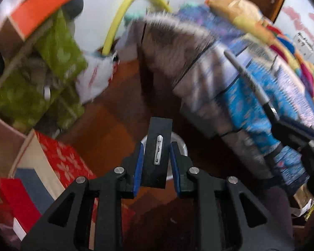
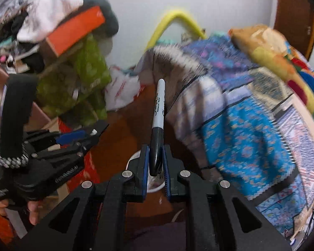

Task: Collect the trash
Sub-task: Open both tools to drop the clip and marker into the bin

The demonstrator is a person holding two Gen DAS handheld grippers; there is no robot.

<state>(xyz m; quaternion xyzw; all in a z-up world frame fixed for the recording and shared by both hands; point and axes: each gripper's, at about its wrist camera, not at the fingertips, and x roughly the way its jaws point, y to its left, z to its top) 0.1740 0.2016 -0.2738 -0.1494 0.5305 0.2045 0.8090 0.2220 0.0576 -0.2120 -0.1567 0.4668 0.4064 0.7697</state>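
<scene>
Both grippers pointed steeply down at the wooden floor (image 1: 115, 113). The left gripper (image 1: 157, 156) had its jaws pinching a flat black block (image 1: 158, 152) with a small silver clip on its face. The right gripper (image 2: 156, 163) had its jaws pressed on the black cap of a grey permanent marker (image 2: 159, 108), which stuck forward. A white round container (image 2: 157, 185) sat on the floor beneath, in a narrow gap between the blue-patterned bedspread (image 2: 240, 129) and stacked boxes (image 1: 58, 161).

Blue patterned bedspread (image 2: 247, 125), yellow hoop (image 1: 123, 12)

A cluttered home bedroom: patterned bedspread (image 2: 251, 129), heaped clothes (image 2: 58, 16), boxes (image 1: 58, 163).
</scene>
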